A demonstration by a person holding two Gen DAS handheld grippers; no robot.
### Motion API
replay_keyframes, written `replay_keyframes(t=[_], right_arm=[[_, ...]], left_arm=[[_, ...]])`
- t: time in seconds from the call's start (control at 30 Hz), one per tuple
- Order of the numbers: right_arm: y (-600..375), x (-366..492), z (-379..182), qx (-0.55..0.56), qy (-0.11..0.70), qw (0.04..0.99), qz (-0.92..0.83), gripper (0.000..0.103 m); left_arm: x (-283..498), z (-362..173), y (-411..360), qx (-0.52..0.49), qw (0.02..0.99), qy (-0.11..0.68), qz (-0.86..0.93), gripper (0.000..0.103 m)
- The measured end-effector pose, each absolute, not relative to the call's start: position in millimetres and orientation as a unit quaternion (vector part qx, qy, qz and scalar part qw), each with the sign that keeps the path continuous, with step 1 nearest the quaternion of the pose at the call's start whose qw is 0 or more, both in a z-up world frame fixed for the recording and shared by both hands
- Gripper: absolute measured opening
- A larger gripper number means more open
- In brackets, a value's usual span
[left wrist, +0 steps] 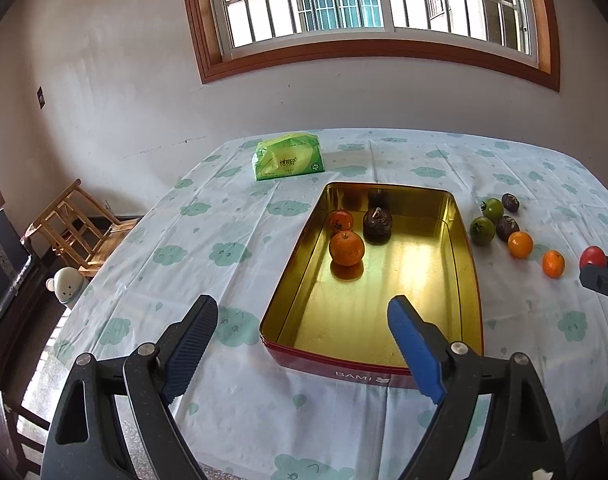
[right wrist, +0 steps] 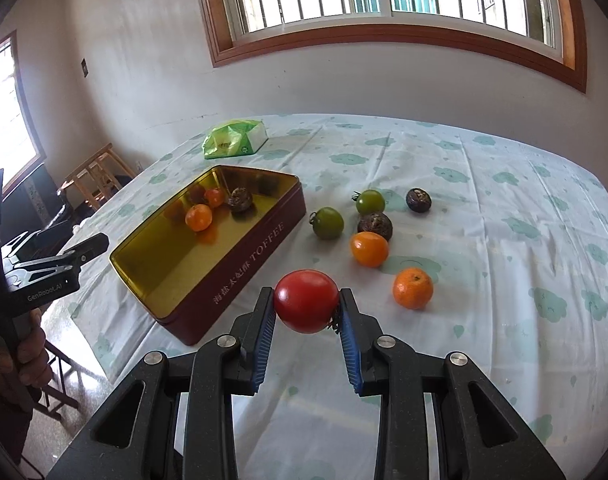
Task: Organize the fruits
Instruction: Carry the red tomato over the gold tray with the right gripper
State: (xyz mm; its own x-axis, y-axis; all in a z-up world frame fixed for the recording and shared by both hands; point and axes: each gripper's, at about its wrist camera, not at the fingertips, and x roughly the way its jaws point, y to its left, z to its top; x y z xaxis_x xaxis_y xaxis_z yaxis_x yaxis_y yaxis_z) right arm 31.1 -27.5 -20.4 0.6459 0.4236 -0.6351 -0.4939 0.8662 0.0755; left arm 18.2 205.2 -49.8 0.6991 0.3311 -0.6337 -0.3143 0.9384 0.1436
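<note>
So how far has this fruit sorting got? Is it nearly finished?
Roughly a third done. Three pieces already sit in the gold-lined tin: two oranges and a dark brown fruit. The right hand-held gripper is clamped on a red tomato. The left hand-held gripper is open and empty. Six remain on the tablecloth: two green tomatoes, two dark fruits, two oranges.

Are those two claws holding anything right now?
The right gripper pinches a red tomato by its sides. The left gripper holds nothing.
</note>
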Motion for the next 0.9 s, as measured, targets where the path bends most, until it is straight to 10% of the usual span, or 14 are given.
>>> replay_keyframes(t=[0.9], right_arm=[[131.0, 84.6, -61.9, -0.072, 0.412, 0.839, 0.348, 0.032]], left_arm=[[-19.8, -73.2, 250.5, 0.0, 0.902, 0.369, 0.224, 0.09]])
